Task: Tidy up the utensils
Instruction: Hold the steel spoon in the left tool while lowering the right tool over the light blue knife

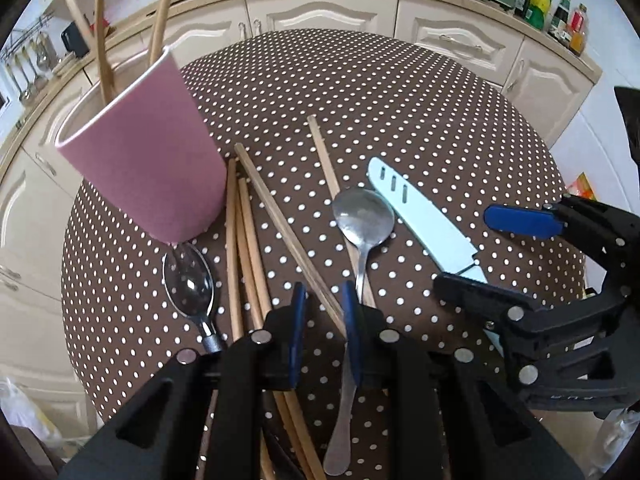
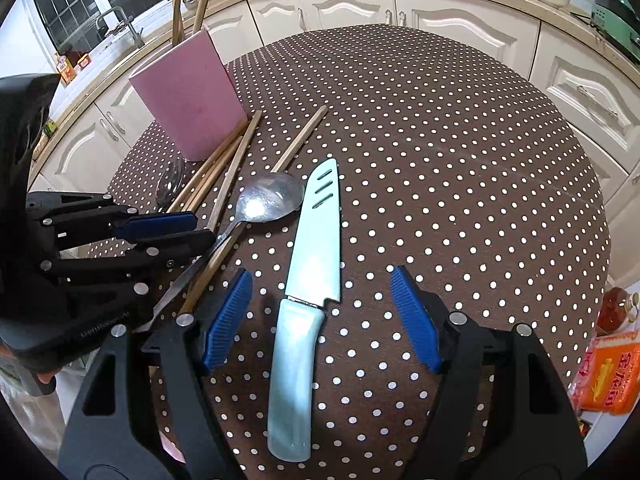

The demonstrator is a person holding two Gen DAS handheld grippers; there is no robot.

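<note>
A pink holder cup [image 1: 148,160] [image 2: 190,96] stands at the table's left with two wooden handles in it. Several wooden chopsticks [image 1: 244,248] [image 2: 224,168], a metal spoon [image 1: 362,220] [image 2: 268,200], a second spoon [image 1: 188,280] and a sheathed light-blue knife [image 1: 424,220] [image 2: 308,264] lie on the dotted cloth. My left gripper [image 1: 323,312] is narrowly open around one chopstick [image 1: 288,232], its pads apart from it. My right gripper [image 2: 322,316] is open wide, straddling the knife's handle; it also shows in the left wrist view [image 1: 476,248].
The round table [image 1: 400,112] has a brown polka-dot cloth. Cream kitchen cabinets [image 2: 440,20] curve behind it. An orange packet [image 2: 612,376] and a bottle [image 2: 618,308] sit off the table's right edge.
</note>
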